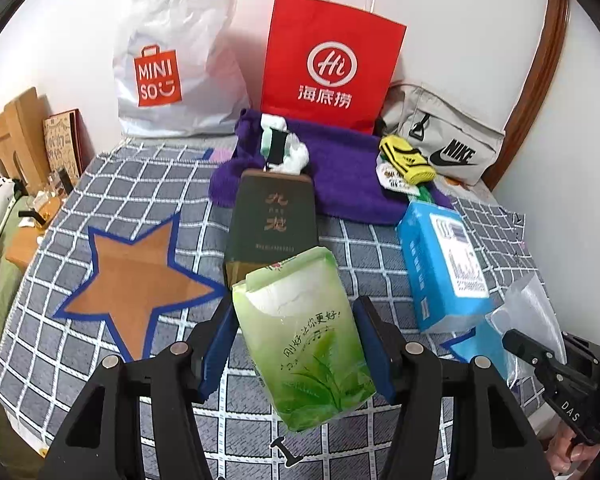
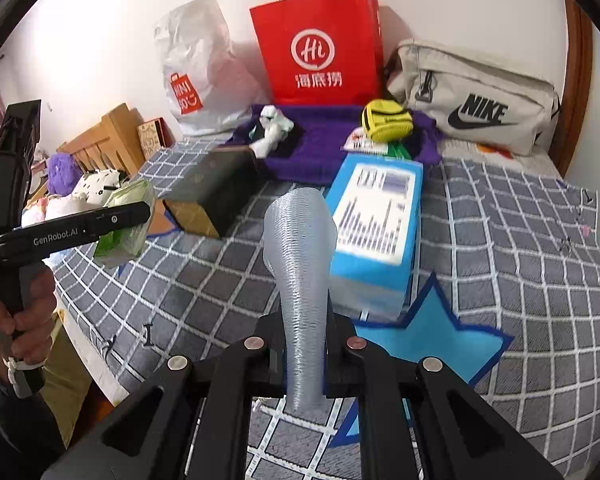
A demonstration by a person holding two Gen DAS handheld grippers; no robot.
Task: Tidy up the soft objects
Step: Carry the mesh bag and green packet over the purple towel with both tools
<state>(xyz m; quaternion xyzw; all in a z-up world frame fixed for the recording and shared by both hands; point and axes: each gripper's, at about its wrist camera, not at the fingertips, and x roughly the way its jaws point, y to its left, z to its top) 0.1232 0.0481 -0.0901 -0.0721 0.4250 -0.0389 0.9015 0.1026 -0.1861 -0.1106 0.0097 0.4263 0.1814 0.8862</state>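
My left gripper (image 1: 300, 344) is shut on a green tissue pack (image 1: 304, 332), its blue pads pressing both sides, held above the checked bedspread (image 1: 100, 208). My right gripper (image 2: 304, 356) is shut on the narrow stem of a translucent grey ribbed piece (image 2: 300, 256) that flares upward. In the right wrist view the left gripper (image 2: 132, 212) shows at the left with the green pack (image 2: 128, 220), a hand below it. The grey piece (image 1: 528, 304) also shows at the right edge of the left wrist view. An orange star patch (image 1: 140, 280) and a blue star patch (image 2: 432, 340) lie on the bedspread.
A blue tissue box (image 2: 376, 216), a dark green box (image 1: 272, 224) and a purple towel (image 1: 340, 168) with white socks (image 1: 292, 152) and a yellow item (image 2: 386, 120) lie ahead. Red bag (image 1: 328, 64), white bag (image 1: 172, 64) and Nike pouch (image 2: 476, 108) line the wall.
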